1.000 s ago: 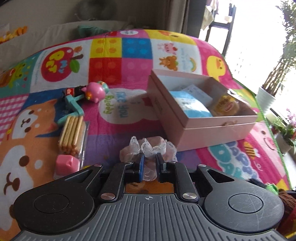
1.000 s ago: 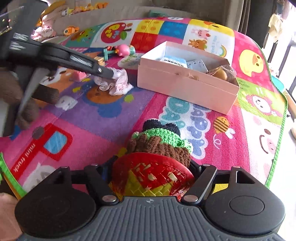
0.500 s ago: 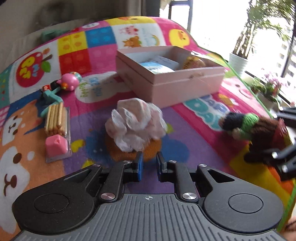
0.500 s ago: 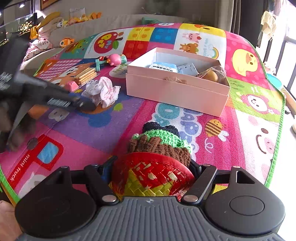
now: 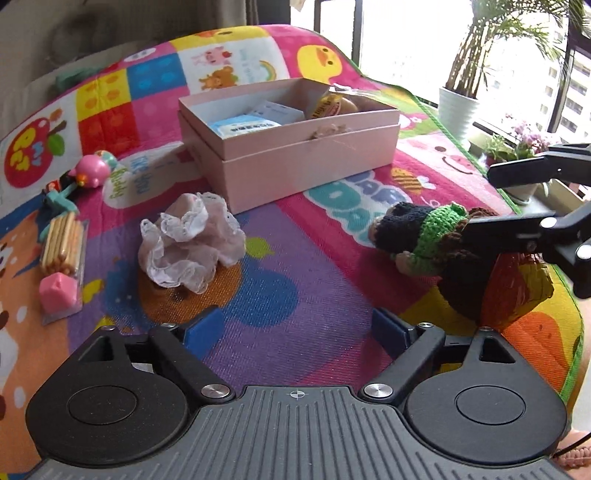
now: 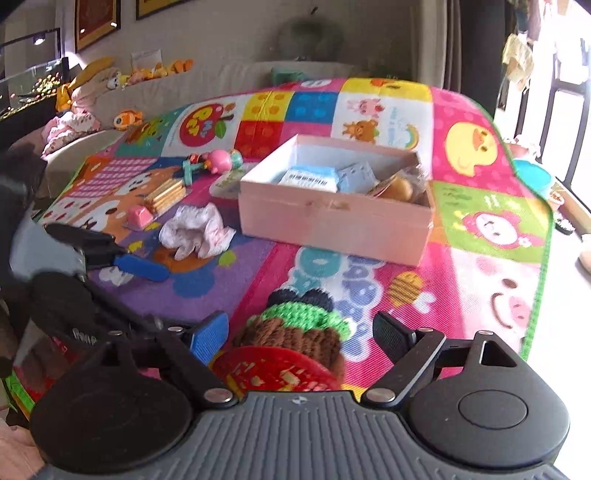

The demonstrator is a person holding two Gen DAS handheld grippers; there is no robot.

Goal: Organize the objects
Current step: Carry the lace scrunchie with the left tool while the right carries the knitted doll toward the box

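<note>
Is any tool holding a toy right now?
No. Both tools' jaws are opening: left tool empty, right tool not touching the crochet doll inside it.

Both views look forward and down from low over the play mat (image 5: 295, 280), each from behind its own jaws. The left wrist view faces the window at far right; the right wrist view faces the sofa (image 6: 229, 79). Both share the pink box (image 5: 295, 162), lace cloth (image 5: 190, 242) and crocheted doll (image 6: 295, 328).

Bright daylight floods through tall windows (image 5: 399, 33) (potted palm (image 5: 458, 107) beside them), framed pictures (image 6: 96, 22) on the beige wall.
</note>
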